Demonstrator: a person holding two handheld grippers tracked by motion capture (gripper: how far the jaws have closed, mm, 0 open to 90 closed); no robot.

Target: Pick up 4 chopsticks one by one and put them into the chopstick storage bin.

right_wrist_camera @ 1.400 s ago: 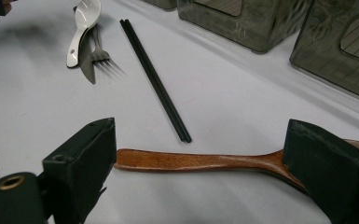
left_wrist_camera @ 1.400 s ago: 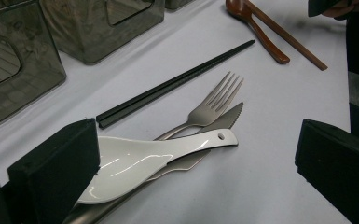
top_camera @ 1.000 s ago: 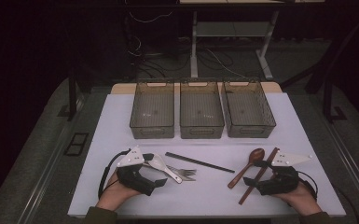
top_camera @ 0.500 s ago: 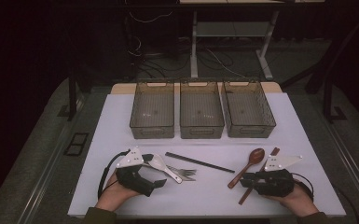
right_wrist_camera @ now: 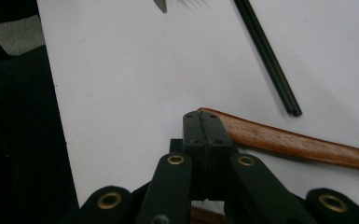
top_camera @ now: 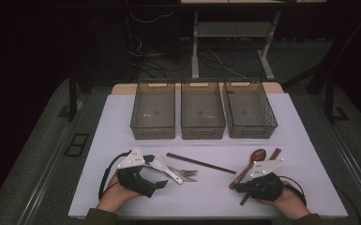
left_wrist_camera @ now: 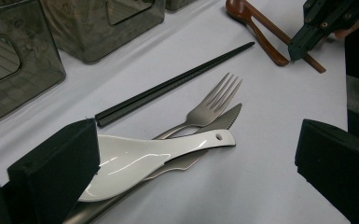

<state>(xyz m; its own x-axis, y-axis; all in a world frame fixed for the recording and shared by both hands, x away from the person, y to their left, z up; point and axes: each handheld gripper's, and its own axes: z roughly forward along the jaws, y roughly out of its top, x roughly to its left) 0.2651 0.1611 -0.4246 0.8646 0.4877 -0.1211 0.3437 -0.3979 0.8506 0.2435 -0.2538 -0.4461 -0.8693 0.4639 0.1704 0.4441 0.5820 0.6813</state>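
On the left, the left claw point(top_camera: 157, 177) rests on the counter point(top_camera: 122, 122) with its jaws released and wide apart. The white spoon point(left_wrist_camera: 158, 156) lies between them against the left-hand jaw, on top of a fork point(left_wrist_camera: 214, 100) and a knife point(left_wrist_camera: 224, 119). This hand has not shifted. A pair of black chopsticks point(top_camera: 200, 162) lies in the middle, with three empty bins point(top_camera: 202, 132) along the far side.

The change is on the right. The right claw point(right_wrist_camera: 203, 130) has slid left and towards the near edge, and its jaws have just been closing. They are now clenched pad to pad, with nothing visible between them. The wooden spoon point(right_wrist_camera: 298, 142) lies flat on the counter, its handle end touching or just behind the tips. This looks like a missed or very marginal pinch, so the claw probably needs to reopen and straddle the handle.
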